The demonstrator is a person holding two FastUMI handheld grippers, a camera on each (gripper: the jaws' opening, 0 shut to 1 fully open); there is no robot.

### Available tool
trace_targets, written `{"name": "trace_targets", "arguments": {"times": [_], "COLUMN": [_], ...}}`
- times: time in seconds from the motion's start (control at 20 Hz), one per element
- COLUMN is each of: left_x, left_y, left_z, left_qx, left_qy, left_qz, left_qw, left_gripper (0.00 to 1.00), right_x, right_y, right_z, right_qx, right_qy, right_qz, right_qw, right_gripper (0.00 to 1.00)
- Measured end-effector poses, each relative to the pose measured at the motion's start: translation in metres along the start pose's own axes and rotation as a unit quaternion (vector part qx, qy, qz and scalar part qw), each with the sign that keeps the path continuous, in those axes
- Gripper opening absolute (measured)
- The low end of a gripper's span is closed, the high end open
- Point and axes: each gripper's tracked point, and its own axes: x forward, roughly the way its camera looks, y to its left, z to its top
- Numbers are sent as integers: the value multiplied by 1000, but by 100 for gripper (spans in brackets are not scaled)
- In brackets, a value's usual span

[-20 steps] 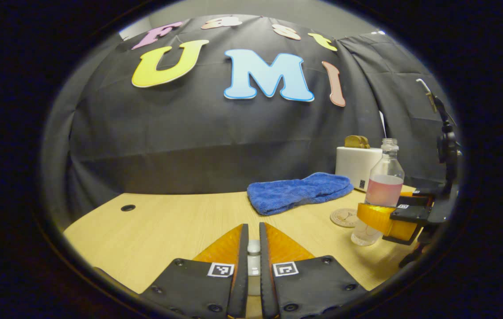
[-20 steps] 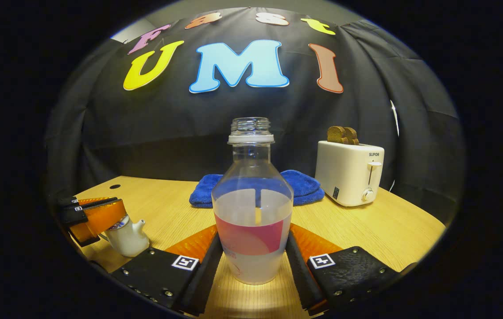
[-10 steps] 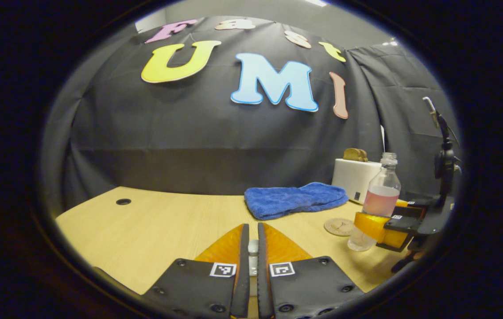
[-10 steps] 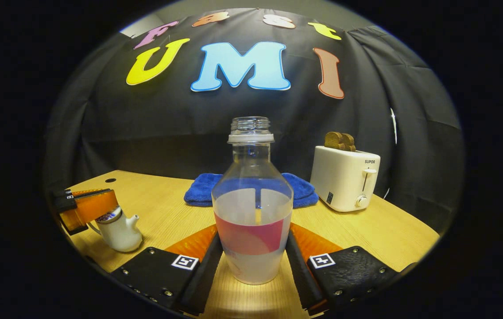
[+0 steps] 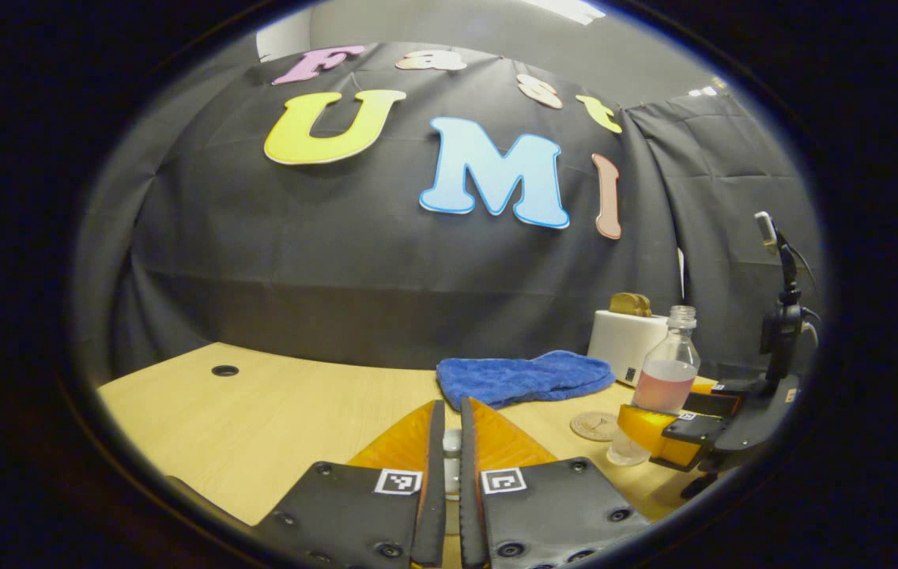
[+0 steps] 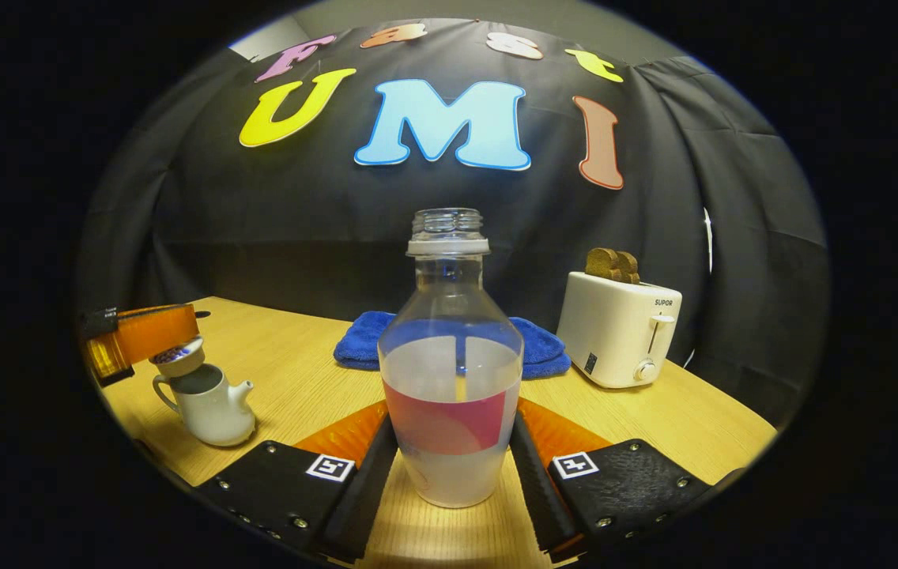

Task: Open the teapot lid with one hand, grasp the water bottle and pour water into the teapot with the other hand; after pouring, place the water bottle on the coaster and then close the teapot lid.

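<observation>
1. Left tool: in the right gripper view it hangs at the far left, closed on the knob of the round teapot lid. A second ago the lid sat on the pot; now it is raised and tilted, apart from the rim. In the left gripper view its own fingers stand nearly together with a pale sliver of the knob between them.
2. One teapot: smooth white ceramic, rounded, short spout pointing right, mouth open, standing on the wood-grain desk.
3. One water bottle: clear plastic, conical shoulder, uncapped, about half full, red band. The right tool clamps its lower body from both sides; whether the base touches the desk cannot be told.
4. One coaster: flat disc, just left of the bottle in the left gripper view.
5. One blue towel: plush, folded, behind the bottle.
6. One white toaster: boxy, two brown slices protruding.
</observation>
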Motion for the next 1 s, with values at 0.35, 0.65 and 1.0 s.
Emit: {"name": "trace_targets", "arguments": {"times": [0.35,0.65,1.0], "left_x": [-8,-11,-13], "left_y": [14,64,104], "left_z": [18,27,25], "left_qx": [-5,-40,-56], "left_qy": [-16,-30,-36], "left_qz": [2,36,67], "left_qw": [1000,998,996], "left_gripper": [14,14,13], "right_x": [-7,-10,0], "right_y": [20,51,60], "right_z": [9,7,36], "right_qx": [-84,-265,-476], "right_qy": [-22,-27,-61], "right_qz": [1,-12,-49], "right_qw": [996,964,876], "right_gripper": [76,76,76]}}
